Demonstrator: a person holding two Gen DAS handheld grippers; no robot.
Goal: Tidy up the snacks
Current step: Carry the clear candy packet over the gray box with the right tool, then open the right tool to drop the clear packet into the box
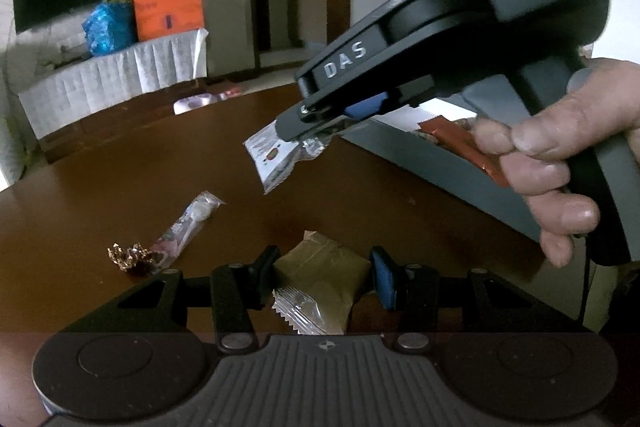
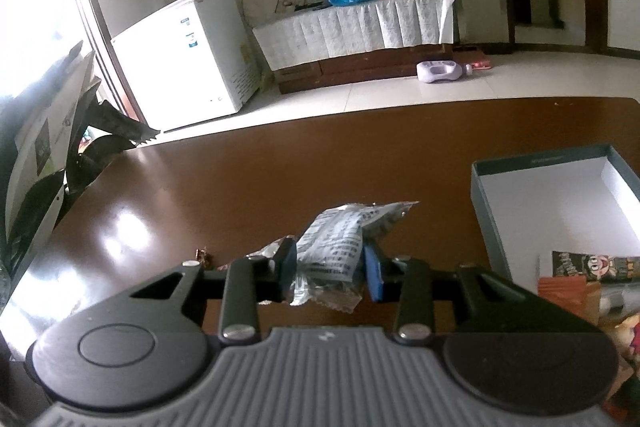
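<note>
1. Snacks are in both our grippers: the right gripper [image 2: 330, 273] is clamped on a silver printed packet [image 2: 340, 239], held clear above the brown surface [image 2: 240, 167].
2. Our left gripper [image 1: 324, 277] has its jaws narrowed around an olive-brown packet [image 1: 324, 275], with a small silver wrapper [image 1: 298, 309] at its near edge; we cannot tell whether the pads are truly pressing or just bracketing it.
3. Off to the right of the right gripper sits the grey open box [image 2: 492, 223], with a few packets already lying at its near end. We judge this the target.
4. To do this step well, we should carry the silver printed packet rightward and over the box wall, keeping it high enough that the dangling end does not snag on the rim.
5. We should release only once the packet is over the white floor of the box, beside the snacks already there.
6. Ahead and left of the left gripper, a lollipop [image 1: 192, 223] and a gold-foil sweet [image 1: 128, 255] lie on the surface, awaiting collection.
</note>
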